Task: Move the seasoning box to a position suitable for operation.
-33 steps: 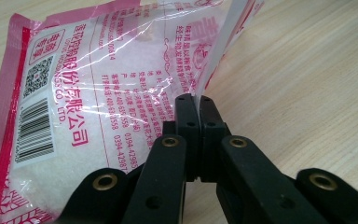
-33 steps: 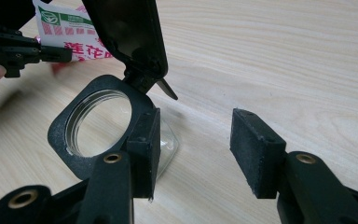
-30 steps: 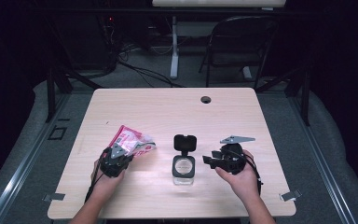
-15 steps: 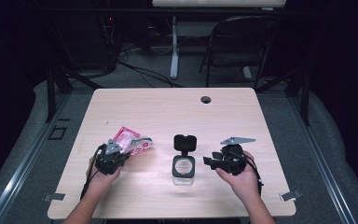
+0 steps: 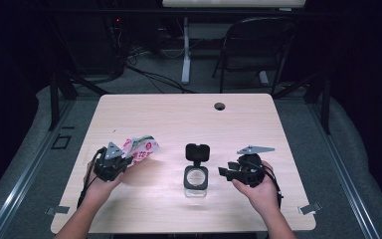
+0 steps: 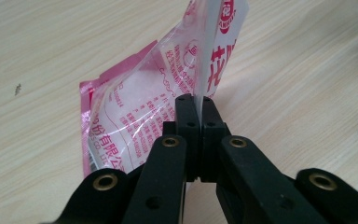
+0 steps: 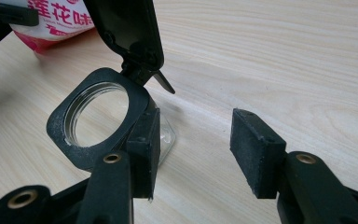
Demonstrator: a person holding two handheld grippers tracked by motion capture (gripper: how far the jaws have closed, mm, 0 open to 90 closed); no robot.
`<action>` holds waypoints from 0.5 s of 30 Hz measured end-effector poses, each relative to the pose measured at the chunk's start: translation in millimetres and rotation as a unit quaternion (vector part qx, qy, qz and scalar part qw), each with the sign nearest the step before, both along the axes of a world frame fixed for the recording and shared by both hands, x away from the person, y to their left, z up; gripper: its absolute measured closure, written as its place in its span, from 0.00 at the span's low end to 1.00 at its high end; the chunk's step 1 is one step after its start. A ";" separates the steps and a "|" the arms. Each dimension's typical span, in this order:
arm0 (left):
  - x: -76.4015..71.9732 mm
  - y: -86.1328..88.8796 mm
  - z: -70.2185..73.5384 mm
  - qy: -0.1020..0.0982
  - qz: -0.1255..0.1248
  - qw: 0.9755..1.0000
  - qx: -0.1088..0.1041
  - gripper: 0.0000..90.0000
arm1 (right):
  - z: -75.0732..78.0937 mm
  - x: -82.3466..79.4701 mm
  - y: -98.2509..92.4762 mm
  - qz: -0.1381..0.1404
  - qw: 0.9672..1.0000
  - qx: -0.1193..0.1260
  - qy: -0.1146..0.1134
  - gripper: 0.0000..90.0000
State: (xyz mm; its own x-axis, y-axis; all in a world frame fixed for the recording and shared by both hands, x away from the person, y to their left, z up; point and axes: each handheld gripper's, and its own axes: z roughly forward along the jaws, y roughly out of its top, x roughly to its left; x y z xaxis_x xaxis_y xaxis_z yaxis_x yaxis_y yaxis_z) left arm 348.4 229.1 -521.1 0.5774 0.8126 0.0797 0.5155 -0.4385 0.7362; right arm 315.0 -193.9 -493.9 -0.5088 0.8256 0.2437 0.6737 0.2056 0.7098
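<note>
A pink-and-white printed packet (image 5: 143, 147) hangs a little above the table's left half, with my left gripper (image 5: 126, 161) shut on its edge. In the left gripper view the jaws (image 6: 194, 101) pinch the packet (image 6: 140, 109), which stands tilted over the wood. A small clear jar (image 5: 196, 178) with a black collar and an open flip lid (image 5: 197, 151) stands upright mid-table. My right gripper (image 5: 225, 173) is just right of it, open. In the right gripper view (image 7: 198, 149) one pad (image 7: 145, 147) lies close beside the jar (image 7: 100, 123); nothing is between the jaws.
The wooden table (image 5: 248, 124) has a round cable hole (image 5: 220, 106) near its far edge. A chair (image 5: 258, 45) and a desk leg stand on the floor beyond it. The packet (image 7: 51, 21) sits at the top left in the right gripper view.
My left gripper has risen with the packet, which now hangs more upright off the table. The right gripper and the jar have stayed in place.
</note>
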 end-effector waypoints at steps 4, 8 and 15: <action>-0.8 4.1 6.0 -0.006 0.002 1.000 0.002 1.00 | 0.0 -1.1 -0.4 0.002 1.000 -0.001 0.000 0.59; -1.1 10.0 12.9 -0.010 0.006 1.000 -0.004 1.00 | -0.3 -1.8 -0.8 0.006 1.000 -0.016 0.004 0.59; -0.6 16.7 21.1 -0.017 0.011 1.000 -0.002 1.00 | -1.0 -2.3 -0.6 0.016 0.999 -0.033 0.005 0.56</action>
